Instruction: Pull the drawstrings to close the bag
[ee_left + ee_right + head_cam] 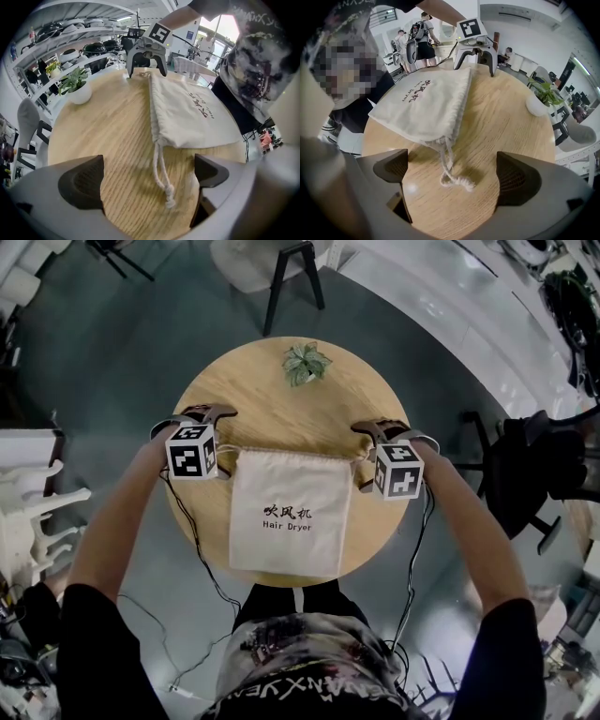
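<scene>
- Fabric looks light, limp: cream cloth drawstring bag (291, 512) lies flat mid-frame on round wooden desk (262, 395).
- Left tool (150, 176) gapes over left white knotted cord (161, 176).
- Right tool (450, 176) gapes over right white knotted cord (449, 169); best pinched near knots.

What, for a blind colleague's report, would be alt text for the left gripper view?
The left gripper, jaws open, frames a knotted drawstring on a wooden table, running to a cream bag; the right gripper stands at its far end.

One bag (291, 512), plant (306, 363); seemingly two drawstrings (169, 194) (459, 182)
</scene>
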A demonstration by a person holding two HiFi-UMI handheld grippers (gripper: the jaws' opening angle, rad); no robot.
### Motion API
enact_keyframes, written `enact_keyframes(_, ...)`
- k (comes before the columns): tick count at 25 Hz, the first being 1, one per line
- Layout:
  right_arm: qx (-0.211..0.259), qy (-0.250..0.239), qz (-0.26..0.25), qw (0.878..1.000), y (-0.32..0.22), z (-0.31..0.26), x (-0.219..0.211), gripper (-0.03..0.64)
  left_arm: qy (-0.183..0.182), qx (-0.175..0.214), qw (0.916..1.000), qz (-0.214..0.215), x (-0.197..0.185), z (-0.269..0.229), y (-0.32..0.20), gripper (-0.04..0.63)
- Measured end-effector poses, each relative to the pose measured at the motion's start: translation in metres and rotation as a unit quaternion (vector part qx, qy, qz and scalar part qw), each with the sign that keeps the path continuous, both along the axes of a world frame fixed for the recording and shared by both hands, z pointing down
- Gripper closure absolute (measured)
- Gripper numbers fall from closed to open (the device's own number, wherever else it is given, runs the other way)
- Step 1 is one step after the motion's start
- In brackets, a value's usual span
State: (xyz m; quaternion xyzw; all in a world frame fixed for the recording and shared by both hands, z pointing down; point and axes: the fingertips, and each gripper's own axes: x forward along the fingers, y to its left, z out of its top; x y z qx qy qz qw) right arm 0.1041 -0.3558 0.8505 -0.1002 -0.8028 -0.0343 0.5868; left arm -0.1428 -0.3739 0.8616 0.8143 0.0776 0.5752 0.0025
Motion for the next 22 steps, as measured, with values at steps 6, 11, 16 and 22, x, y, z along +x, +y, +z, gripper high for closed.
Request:
enact_keyframes(6, 0.006, 0.019, -0.01, 1.0, 0.003, -0.001, 0.0, 0.057, -0.018, 0.004, 0.9998, 0.0, 0.0, 0.001, 0.0, 0.009)
enact_keyframes(11, 0.005, 0.013, -0.006, 1.0, 0.003, -0.005, -0.002, 0.154, -0.025, 0.009, 0.9996, -0.001, -0.001, 0.0, 0.0, 0.011)
enact_keyframes(16, 0.01, 0.002, 0.001, 1.0, 0.002, -0.009, -0.003, 0.295, -0.03, 0.012, 0.9995, -0.001, 0.0, -0.001, 0.003, 0.018)
enact_keyframes(22, 0.011, -0.008, 0.016, 1.0, 0.004, -0.011, -0.002, 0.362, -0.006, 0.013, 0.9992, -0.036, 0.004, -0.01, -0.002, 0.29)
